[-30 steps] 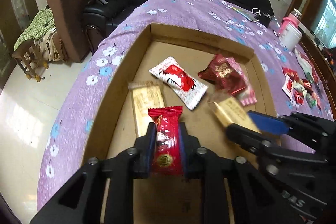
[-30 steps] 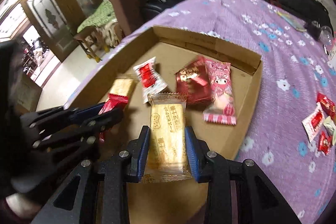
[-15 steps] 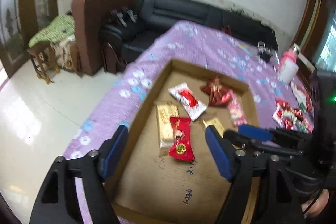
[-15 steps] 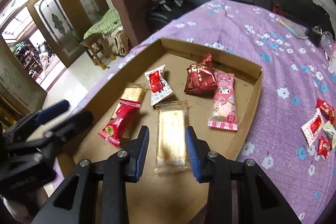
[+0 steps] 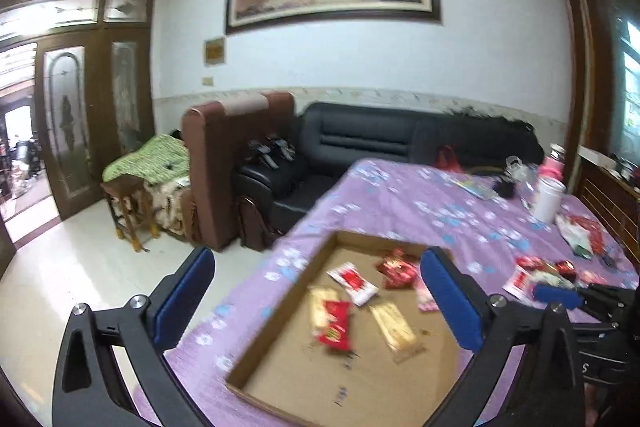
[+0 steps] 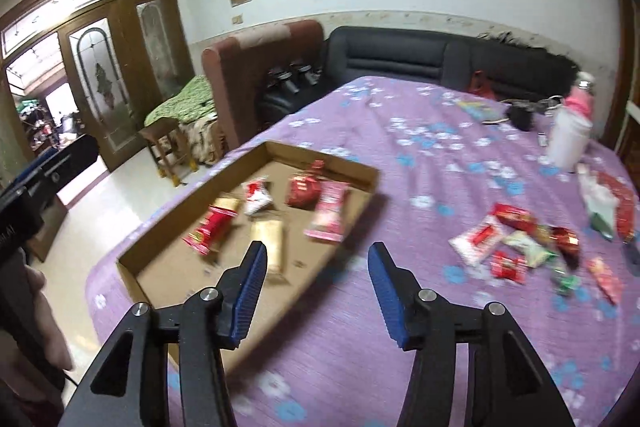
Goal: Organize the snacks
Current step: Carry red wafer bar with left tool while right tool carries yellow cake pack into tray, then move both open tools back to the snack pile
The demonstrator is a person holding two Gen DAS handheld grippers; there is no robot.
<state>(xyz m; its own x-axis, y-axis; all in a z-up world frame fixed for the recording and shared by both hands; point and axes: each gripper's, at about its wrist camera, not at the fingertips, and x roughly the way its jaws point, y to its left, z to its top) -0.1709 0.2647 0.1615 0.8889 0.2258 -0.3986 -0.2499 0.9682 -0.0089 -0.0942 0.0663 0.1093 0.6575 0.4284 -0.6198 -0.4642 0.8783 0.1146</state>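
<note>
- purple floral table (image 6: 400,307) carries all of it; cardboard tray (image 6: 132,267) sits toward its left edge in the right wrist view, and the loose snack pile (image 6: 528,243) lies well apart to the right of the tray.
- tray already has six packets: red packet (image 6: 210,229) and pale biscuit bar (image 6: 272,243) nearest, both long axis running away from the camera.
- the pile is the coming target, i'd say; right gripper (image 6: 316,291) is nearer, pile up-right of it.
- right gripper jaws have just been opening, about half spread, nothing between them.
- left gripper (image 5: 316,303) jaws have just been opening, fully wide, empty, above the tray.
</note>
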